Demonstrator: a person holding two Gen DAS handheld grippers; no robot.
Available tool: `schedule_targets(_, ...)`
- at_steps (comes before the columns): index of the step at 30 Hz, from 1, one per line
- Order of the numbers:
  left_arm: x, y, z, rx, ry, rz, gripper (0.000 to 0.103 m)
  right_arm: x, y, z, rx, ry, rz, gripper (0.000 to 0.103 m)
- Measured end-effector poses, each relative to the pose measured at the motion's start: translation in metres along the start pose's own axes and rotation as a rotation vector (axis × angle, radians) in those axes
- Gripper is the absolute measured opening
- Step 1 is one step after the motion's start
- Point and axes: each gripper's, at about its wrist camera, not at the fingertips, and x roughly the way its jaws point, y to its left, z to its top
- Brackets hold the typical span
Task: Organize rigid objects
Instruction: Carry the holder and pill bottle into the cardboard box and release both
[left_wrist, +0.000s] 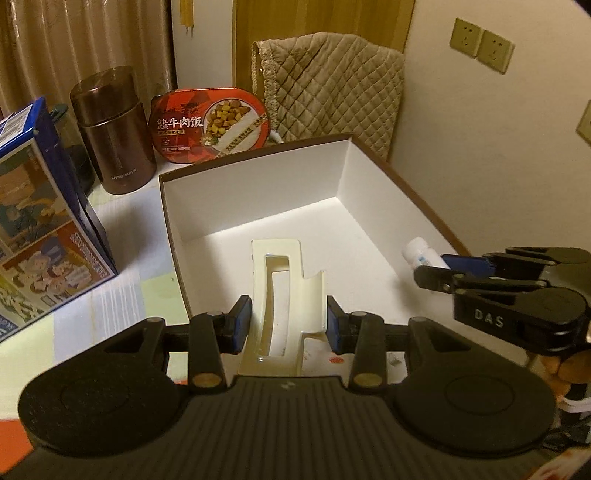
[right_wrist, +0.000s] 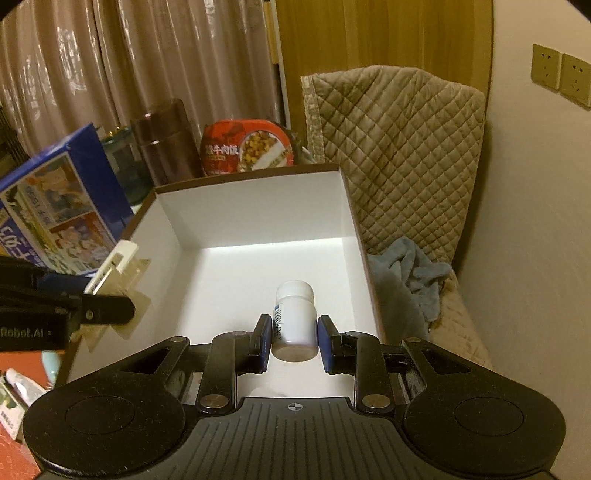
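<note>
Left gripper (left_wrist: 289, 325) jaws pinch a cream plastic insert (left_wrist: 282, 302), flat, glossy, with a long rectangular cutout and a notched step on one side; it hangs tilted above the near-left part of the open box (left_wrist: 258, 218). Right gripper (right_wrist: 294, 341) jaws are clamped narrow on a small white bottle (right_wrist: 294, 317), white cap pointing away, printed label on its left side, dull round base facing the camera; it sits above the box floor, nearer the right wall. Box: white inside, brown rim, deep straight walls, floor bare and brightly lit at the far end, so most of the interior is open. Grippers are side by side over the near edge, close but not touching. Behind the far wall: red meal tray (left_wrist: 210, 123) leaning up, brown canister (left_wrist: 112, 129) to its left, both just beside the rim. Blue printed carton (left_wrist: 44, 221) stands on the desk (left_wrist: 122, 295) left of the box, narrow gap. Right of the box: quilted cover (right_wrist: 399, 155) and blue cloth (right_wrist: 410, 280), close to the right wall.
</note>
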Motion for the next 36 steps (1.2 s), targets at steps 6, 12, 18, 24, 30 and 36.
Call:
schedule_targets(6, 0.021, 0.002, 0.009, 0.008, 0.030, 0.027, 0.036, 0.015, -0.007, 0.005, -0.004, 0.017, 0.007, 0.023)
schedule_targets(12, 0.038, 0.003, 0.012, 0.014, 0.055, 0.038, 0.036, 0.024, -0.010, 0.008, -0.010, 0.026, 0.012, 0.023)
schedule_targets(18, 0.048, 0.005, 0.012, 0.024, 0.058, 0.049, 0.038, 0.029, -0.012, 0.011, -0.008, 0.028, 0.017, 0.023)
schedule_targets(24, 0.046, 0.008, 0.013, 0.025, 0.051, 0.047, 0.043, 0.030, -0.013, 0.014, -0.005, 0.024, 0.021, 0.023)
schedule_targets(30, 0.039, 0.009, 0.011, 0.015, 0.047, 0.036, 0.044, 0.027, -0.013, 0.013, 0.005, 0.027, 0.029, 0.023)
schedule_targets(36, 0.030, 0.007, 0.008, 0.007, 0.036, 0.023, 0.045, 0.020, -0.012, 0.010, 0.022, 0.024, 0.034, 0.023)
